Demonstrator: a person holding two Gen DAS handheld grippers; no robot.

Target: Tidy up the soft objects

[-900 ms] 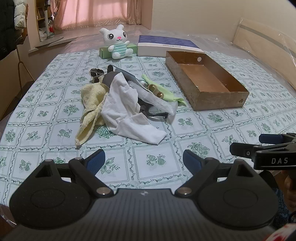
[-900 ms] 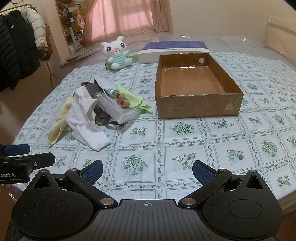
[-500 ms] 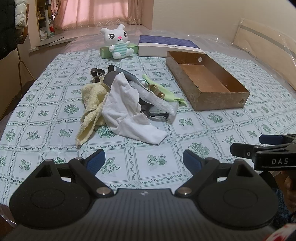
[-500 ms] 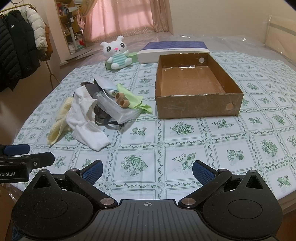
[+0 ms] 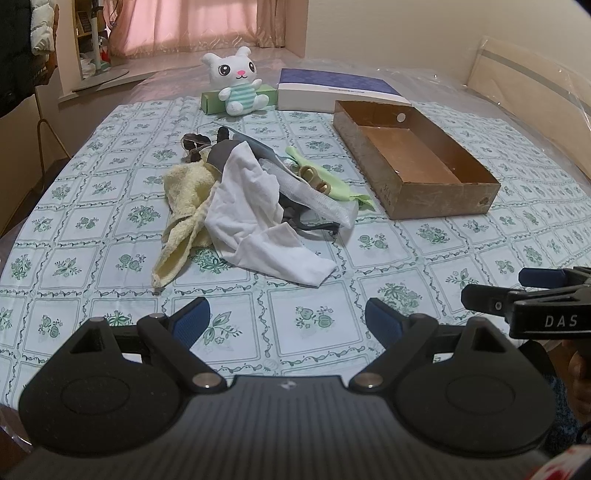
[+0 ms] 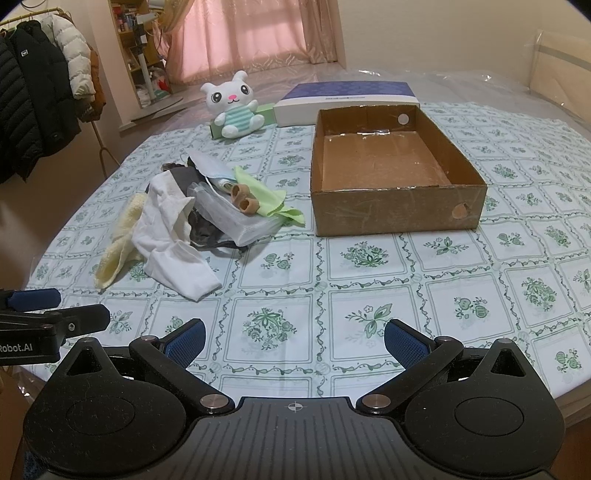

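While both the left gripper (image 5: 287, 318) and right gripper (image 6: 294, 338) hang spread and empty over the tabletop's (image 6: 369, 295) near edge, we should pinch the white cloth (image 5: 251, 214) first, atop the pile, then carry it to the cardboard box (image 6: 395, 214).

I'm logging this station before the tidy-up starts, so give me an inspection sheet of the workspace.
Surface: table under a green-flowered cloth.
Job's things: pile of soft items with yellow towel, white cloth and green cloth; cardboard box holds nothing.
Clutter: plush toy, green carton, blue-and-white box at the far edge.
Grippers: left gripper and right gripper open, holding nothing.
Cables: nothing seen.
Surroundings: jackets on a rack, pink curtains.
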